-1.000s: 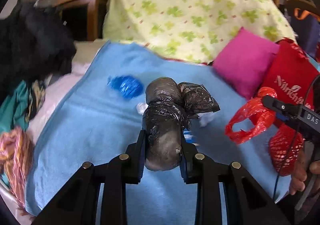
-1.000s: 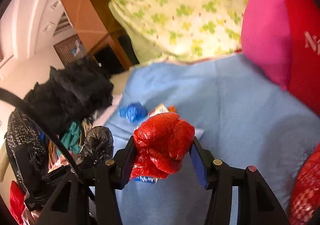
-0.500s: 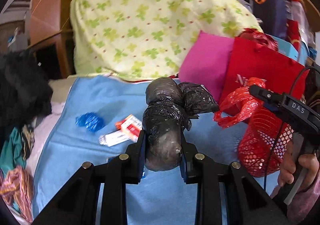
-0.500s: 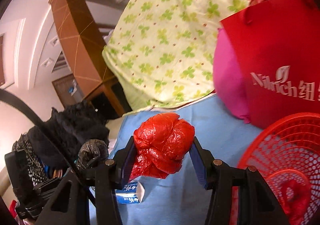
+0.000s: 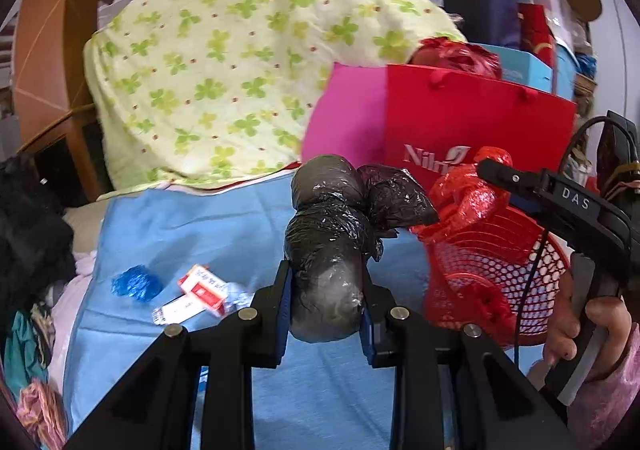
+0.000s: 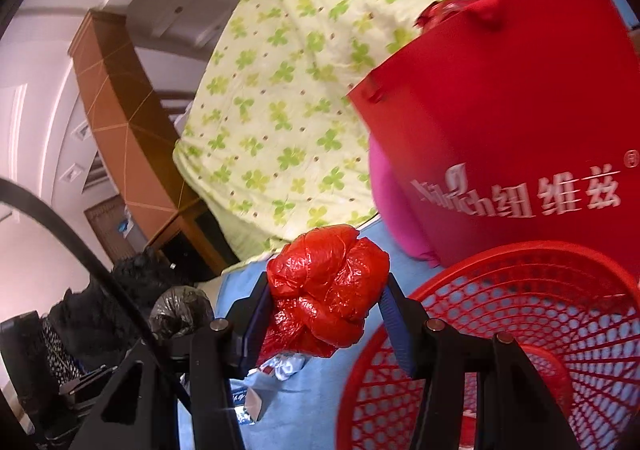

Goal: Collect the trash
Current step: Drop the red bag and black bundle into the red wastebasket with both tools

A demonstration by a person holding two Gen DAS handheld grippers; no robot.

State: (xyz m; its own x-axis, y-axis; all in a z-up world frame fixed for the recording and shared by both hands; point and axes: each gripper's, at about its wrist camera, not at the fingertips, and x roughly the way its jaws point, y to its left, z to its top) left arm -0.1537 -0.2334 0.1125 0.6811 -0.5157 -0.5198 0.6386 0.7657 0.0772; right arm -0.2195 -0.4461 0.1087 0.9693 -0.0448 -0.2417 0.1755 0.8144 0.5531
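Left wrist view, from left to right: black fuzzy clothing [image 5: 28,234] at the edge; blue blanket [image 5: 192,226] spread below a clover-print quilt [image 5: 240,61]; on the blanket, a crumpled blue wrapper [image 5: 136,284] just beside a red-and-white carton [image 5: 202,292]; left gripper [image 5: 325,304] clenched on a black plastic bundle [image 5: 328,250], held above the blanket; beyond it a pink pillow [image 5: 348,113] and red paper bag [image 5: 476,121]; red plastic bag [image 5: 460,205] pinched in the right gripper [image 5: 492,169], over a red mesh basket [image 5: 500,274]; right hand [image 5: 588,334] on the handle. Right wrist view, same order: black bundle [image 6: 180,310] low at left; quilt [image 6: 288,89] behind; right gripper [image 6: 326,308] grasping the red bag [image 6: 328,290] above the blanket [image 6: 320,382], with paper scraps [image 6: 280,366] underneath; basket rim [image 6: 500,266] close beside on the right, red paper bag [image 6: 520,121] standing behind.
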